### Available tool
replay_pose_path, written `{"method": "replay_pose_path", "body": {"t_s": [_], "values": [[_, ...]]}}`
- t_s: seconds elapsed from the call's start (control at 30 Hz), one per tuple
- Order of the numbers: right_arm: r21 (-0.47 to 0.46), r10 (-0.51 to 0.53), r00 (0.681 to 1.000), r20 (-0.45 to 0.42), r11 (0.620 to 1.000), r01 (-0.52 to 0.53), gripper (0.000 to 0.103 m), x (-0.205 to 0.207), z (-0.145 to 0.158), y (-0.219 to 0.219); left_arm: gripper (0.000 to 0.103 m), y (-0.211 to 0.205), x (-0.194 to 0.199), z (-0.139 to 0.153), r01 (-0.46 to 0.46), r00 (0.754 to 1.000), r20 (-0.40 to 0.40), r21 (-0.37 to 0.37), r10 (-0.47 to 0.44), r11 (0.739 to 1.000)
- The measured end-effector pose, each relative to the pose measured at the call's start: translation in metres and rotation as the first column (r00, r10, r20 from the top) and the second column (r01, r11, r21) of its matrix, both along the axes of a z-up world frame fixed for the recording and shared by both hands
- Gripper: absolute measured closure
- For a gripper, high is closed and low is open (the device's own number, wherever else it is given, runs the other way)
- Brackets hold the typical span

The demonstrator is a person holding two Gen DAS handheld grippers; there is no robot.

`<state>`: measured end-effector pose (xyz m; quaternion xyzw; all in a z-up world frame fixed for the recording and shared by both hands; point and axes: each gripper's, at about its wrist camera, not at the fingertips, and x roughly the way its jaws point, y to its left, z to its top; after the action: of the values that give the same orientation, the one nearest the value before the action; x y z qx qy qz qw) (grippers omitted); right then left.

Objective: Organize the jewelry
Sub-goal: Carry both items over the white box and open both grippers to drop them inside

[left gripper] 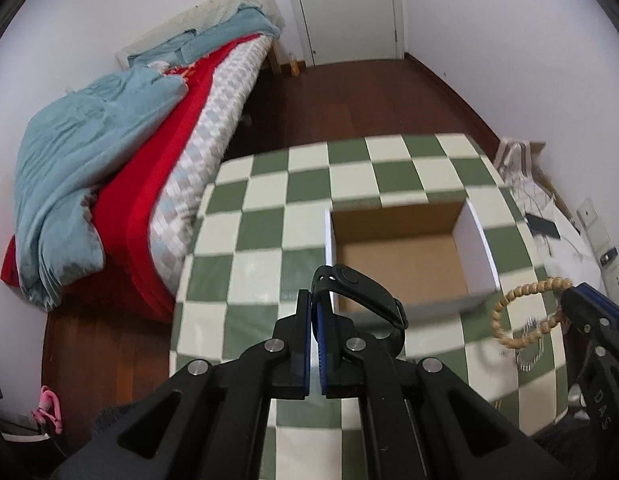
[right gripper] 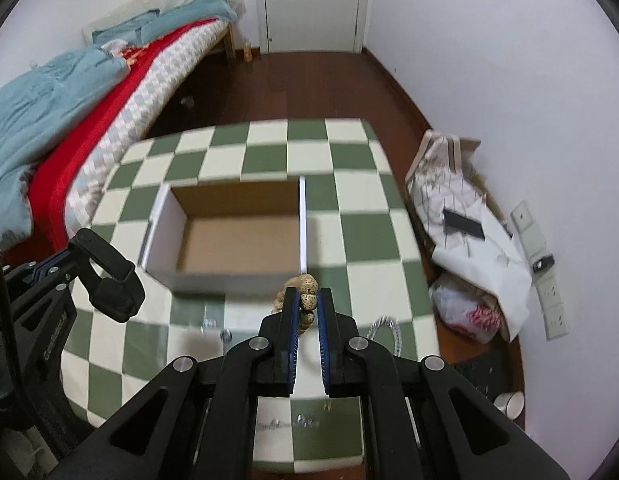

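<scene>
Black rubbery wristband [left gripper: 361, 300], light and floppy, hangs clenched by its strap in the left gripper [left gripper: 314, 320] just short of the cardboard box [left gripper: 405, 252]. Right gripper [right gripper: 308, 312] pinches the wooden bead bracelet [right gripper: 307, 294], hard, rolling beads, near the box's front wall; strand grips probably suit both.

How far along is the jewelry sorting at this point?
Nothing looks done: the open box appears empty. In hand: left gripper clamps a black wristband, right gripper a wooden bead bracelet. Left: a silver bracelet and small pieces on the checkered table.
</scene>
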<state>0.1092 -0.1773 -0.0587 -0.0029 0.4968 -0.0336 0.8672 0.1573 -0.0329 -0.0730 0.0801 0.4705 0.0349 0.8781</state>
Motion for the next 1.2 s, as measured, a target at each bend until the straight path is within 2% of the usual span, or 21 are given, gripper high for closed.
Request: {"method": "replay_pose_path", "body": {"t_s": [0.2,0.43,0.57,0.7,0.8,0.9,0.93,0.97,1.0,1.03,1.07,1.1,1.13,1.2], "values": [[-0.032,0.007,0.999,0.046,0.999,-0.006,0.094,0.037,0.018,0.001,0.103,-0.005,0.032,0.009,-0.006,0.999,0.043,0.044,0.004,0.999],[0.007,0.008,1.0,0.016,1.0,-0.008,0.094,0.09,0.002,-0.004,0.103,-0.005,0.071,-0.007,-0.009,1.0,0.004,0.058,0.009,0.998],[0.065,0.016,0.999,-0.035,0.998,-0.014,0.094,0.118,-0.019,-0.007,0.103,-0.004,0.095,-0.024,-0.01,0.998,-0.065,0.016,0.011,1.0],[0.146,0.023,0.995,-0.097,0.989,-0.009,0.094,0.14,-0.042,-0.012,0.102,-0.002,0.112,-0.04,-0.01,0.989,-0.151,-0.073,-0.001,0.997],[0.215,0.04,0.99,-0.136,0.977,-0.01,0.094,0.15,-0.058,-0.014,0.094,-0.002,0.121,-0.052,-0.011,0.978,-0.209,-0.143,-0.02,0.99],[0.288,0.065,0.982,-0.175,0.958,-0.012,0.093,0.158,-0.07,-0.015,0.092,-0.002,0.124,-0.06,-0.017,0.971,-0.237,-0.195,-0.03,0.981],[0.314,0.073,0.979,-0.193,0.949,-0.009,0.093,0.159,-0.074,-0.016,0.089,-0.003,0.124,-0.06,-0.016,0.972,-0.234,-0.198,-0.032,0.98],[0.335,0.073,0.976,-0.204,0.942,-0.001,0.092,0.16,-0.077,-0.017,0.074,-0.003,0.124,-0.058,-0.013,0.973,-0.226,-0.203,-0.034,0.979],[0.343,0.077,0.975,-0.208,0.939,-0.001,0.085,0.159,-0.077,-0.018,0.041,-0.001,0.124,-0.057,-0.016,0.975,-0.219,-0.214,-0.032,0.977],[0.34,0.077,0.976,-0.205,0.94,-0.002,0.068,0.158,-0.076,-0.017,0.021,0.0,0.123,-0.055,-0.02,0.977,-0.213,-0.221,-0.029,0.975],[0.336,0.073,0.976,-0.204,0.942,0.0,0.056,0.157,-0.075,-0.018,0.009,0.003,0.123,-0.052,-0.033,0.98,-0.198,-0.211,-0.01,0.977],[0.333,0.067,0.977,-0.203,0.943,0.005,0.041,0.156,-0.073,-0.019,0.009,0.006,0.122,-0.05,-0.037,0.982,-0.19,-0.217,-0.005,0.975],[0.324,0.052,0.979,-0.199,0.946,0.016,0.037,0.154,-0.069,-0.021,0.009,0.009,0.122,-0.049,-0.045,0.981,-0.192,-0.223,0.001,0.974],[0.278,0.031,0.98,-0.198,0.96,0.026,0.035,0.15,-0.065,-0.023,0.006,0.014,0.12,-0.047,-0.061,0.982,-0.189,-0.206,0.021,0.977]]}}
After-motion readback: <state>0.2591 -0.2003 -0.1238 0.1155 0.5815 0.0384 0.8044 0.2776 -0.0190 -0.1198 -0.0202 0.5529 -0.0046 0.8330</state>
